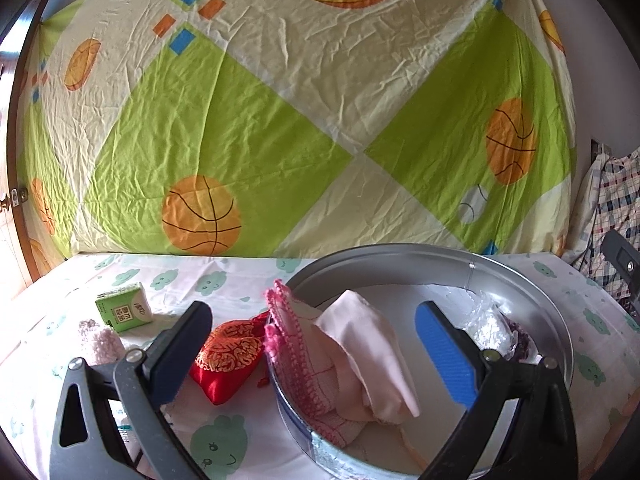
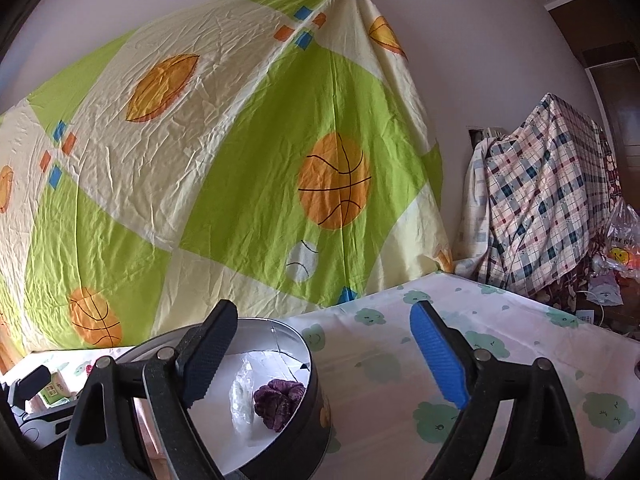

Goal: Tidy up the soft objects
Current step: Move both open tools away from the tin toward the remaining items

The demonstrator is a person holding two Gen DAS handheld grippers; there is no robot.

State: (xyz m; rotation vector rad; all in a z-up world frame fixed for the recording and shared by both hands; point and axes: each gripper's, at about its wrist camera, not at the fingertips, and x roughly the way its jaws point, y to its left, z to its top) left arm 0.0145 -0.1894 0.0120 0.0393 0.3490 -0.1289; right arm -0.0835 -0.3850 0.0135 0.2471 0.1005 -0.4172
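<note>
1. Metal is the landmark here: a round tin is sitting on the cloth-covered worktop, and soft things are being gathered into it.
2. Inside the tin, a pink cloth and a pink-edged knitted piece are draping over its left rim, while a clear plastic bag and a purple fuzzy item are lying by its right wall.
3. Left of the tin, a red embroidered pouch, a fluffy pink item and a green tissue pack are waiting on the worktop.
4. The left tool is hanging released over the tin's left rim, gripping nothing.
5. The right tool is hovering spread wide beside the tin's right rim, empty.
6. Judging by this, the sorting looks roughly halfway; the next move is probably calling for a reach left of the tin to pinch the red pouch.
</note>
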